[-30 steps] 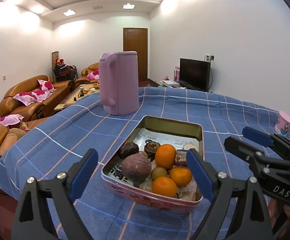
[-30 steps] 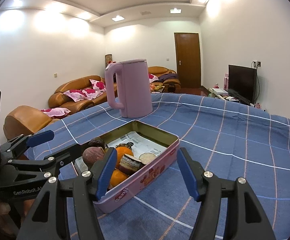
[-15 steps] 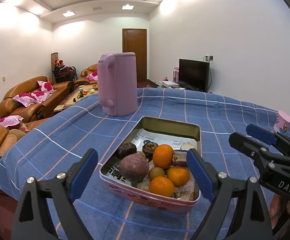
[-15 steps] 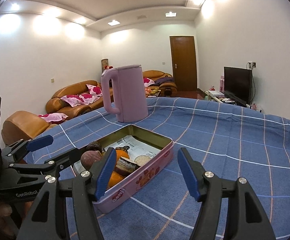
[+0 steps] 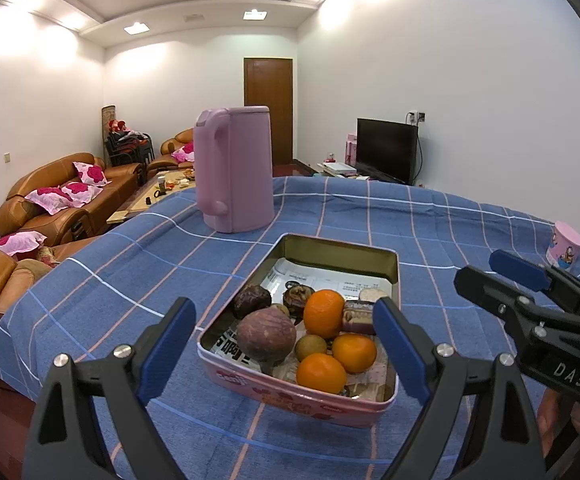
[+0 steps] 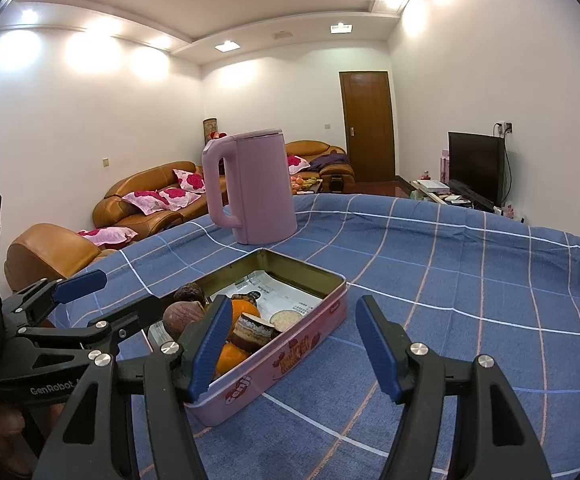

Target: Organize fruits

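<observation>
A pink rectangular tin (image 5: 394, 268) (image 6: 309, 334) sits on the blue checked tablecloth. It holds three oranges (image 5: 323, 318), a purple round fruit (image 5: 266, 333), a dark fruit (image 5: 252, 300), a small green fruit (image 5: 310, 347), snack pieces and paper. My left gripper (image 5: 286, 350) is open and empty just in front of the tin; it also shows at the left of the right wrist view (image 6: 102, 294). My right gripper (image 6: 290, 346) is open and empty at the tin's right side; it shows at the right of the left wrist view (image 5: 497, 270).
A tall pink kettle (image 5: 234, 168) (image 6: 250, 188) stands behind the tin. A small pink printed cup (image 5: 565, 243) stands at the table's right edge. Sofas, a coffee table and a TV lie beyond the table.
Both grippers have drawn back and lifted slightly, so the tin sits a little farther off. Both stay open and empty. The fruits have not moved.
</observation>
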{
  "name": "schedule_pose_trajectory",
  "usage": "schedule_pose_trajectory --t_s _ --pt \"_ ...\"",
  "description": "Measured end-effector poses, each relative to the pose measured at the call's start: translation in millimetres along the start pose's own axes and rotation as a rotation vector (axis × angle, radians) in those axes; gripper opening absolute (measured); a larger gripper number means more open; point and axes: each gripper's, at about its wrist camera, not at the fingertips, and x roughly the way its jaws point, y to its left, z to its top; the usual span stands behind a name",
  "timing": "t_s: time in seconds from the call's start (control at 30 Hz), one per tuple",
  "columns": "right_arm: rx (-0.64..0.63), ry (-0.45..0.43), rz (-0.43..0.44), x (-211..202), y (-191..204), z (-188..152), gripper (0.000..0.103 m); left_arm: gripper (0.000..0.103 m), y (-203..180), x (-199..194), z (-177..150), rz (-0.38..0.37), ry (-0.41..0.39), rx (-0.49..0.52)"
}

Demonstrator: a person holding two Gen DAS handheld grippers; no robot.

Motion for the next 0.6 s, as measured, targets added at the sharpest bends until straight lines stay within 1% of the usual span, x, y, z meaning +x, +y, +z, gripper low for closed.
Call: schedule_pose_trajectory --t_s 0.27,0.3,0.33,0.37,0.47,0.6 --pt "0.0 -0.002 0.003 0.9 0.7 0.1 0.066 0.093 -0.4 -0.4 0.3 -0.002 0.002 0.004" --pt "0.0 -0.004 0.003 0.7 0.6 0.1 0.066 0.095 -0.3 -0.5 0.8 -0.002 0.002 0.005" --pt "0.0 -0.006 0.003 0.1 0.5 0.2 0.066 0.101 -0.4 -0.9 1.3 0.001 0.0 0.005" --pt "0.0 -0.008 0.003 -0.1 0.5 0.3 0.066 0.103 -0.5 -1.6 2.0 0.005 -0.005 0.004" --pt "0.0 -0.01 0.001 -0.7 0.2 0.7 0.066 0.103 -2.7 -3.8 4.4 -0.011 -0.013 0.016" --pt "0.0 -0.015 -0.003 -4.0 -1.6 0.6 0.066 0.103 -6.2 -7.1 6.5 -0.014 -0.025 0.026"
